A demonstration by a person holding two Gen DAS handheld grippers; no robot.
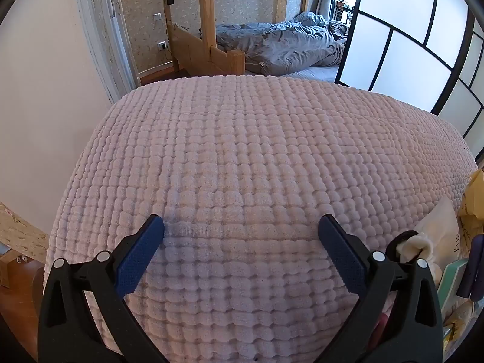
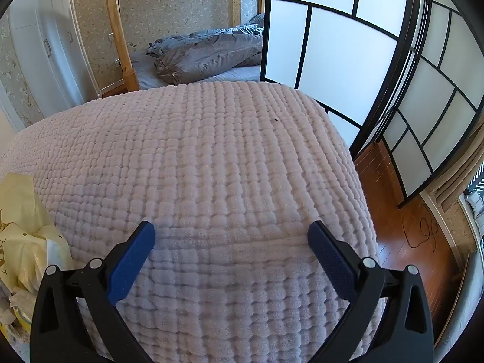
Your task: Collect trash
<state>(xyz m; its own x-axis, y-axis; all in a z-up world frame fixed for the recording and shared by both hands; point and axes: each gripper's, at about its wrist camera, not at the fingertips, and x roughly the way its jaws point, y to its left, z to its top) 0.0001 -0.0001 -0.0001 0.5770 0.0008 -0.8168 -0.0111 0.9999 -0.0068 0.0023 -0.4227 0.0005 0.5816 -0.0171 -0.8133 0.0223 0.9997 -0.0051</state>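
Note:
Both grippers hover over a bed with a pale pink bubble-textured cover (image 1: 242, 157); it also fills the right wrist view (image 2: 211, 157). My left gripper (image 1: 241, 227) is open and empty, blue pads wide apart. My right gripper (image 2: 231, 231) is open and empty too. A yellowish plastic bag with crumpled wrappers (image 2: 27, 236) lies at the left edge of the right wrist view. In the left wrist view, a pile of items (image 1: 447, 251) sits at the far right: a white cloth-like piece, a yellow bag, a teal box edge. Neither gripper touches them.
A wooden bunk bed with a grey duvet (image 1: 287, 42) stands beyond the cover. A black-framed white panel screen (image 2: 348, 45) stands right. Wood floor with a cable (image 2: 420, 230) lies at the right. A white wall (image 1: 39, 106) is left.

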